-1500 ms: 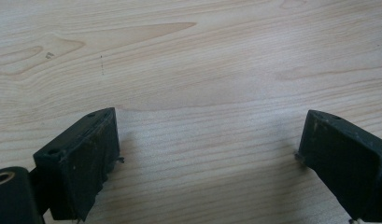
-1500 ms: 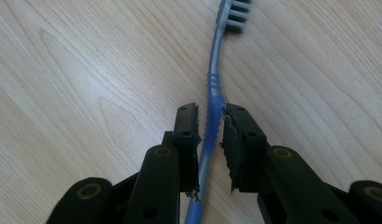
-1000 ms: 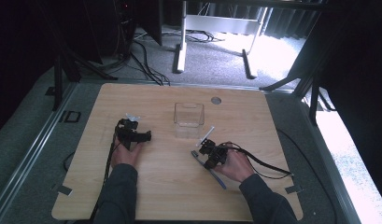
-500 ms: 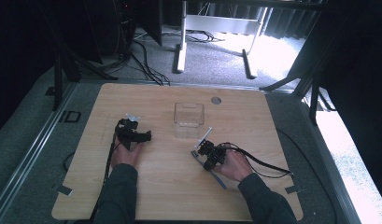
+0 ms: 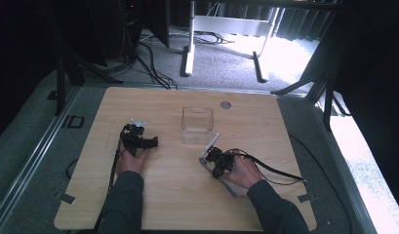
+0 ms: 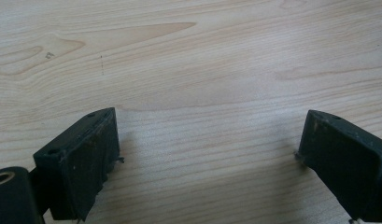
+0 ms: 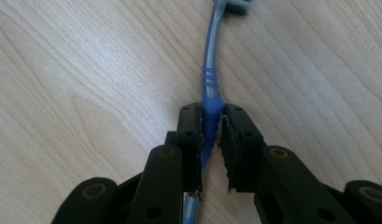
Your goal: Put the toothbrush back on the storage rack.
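Two hand-held grippers low over a wooden table (image 5: 285,126), a clear plastic box (image 5: 197,119) as landmark.

Right gripper (image 7: 210,122), seen below and just right of the clear plastic box, clenched on a blue and grey toothbrush (image 7: 208,79): jaws pressed against the blue grip part, grey neck curving away toward the head at the top edge of the right gripper view, handle end poking out behind the right hand (image 5: 243,170) in the high view. Left gripper (image 6: 207,140), well apart to the lower left of the box and gripped by the left hand (image 5: 131,158), released, jaws spread wide over bare wood, grasping nothing.
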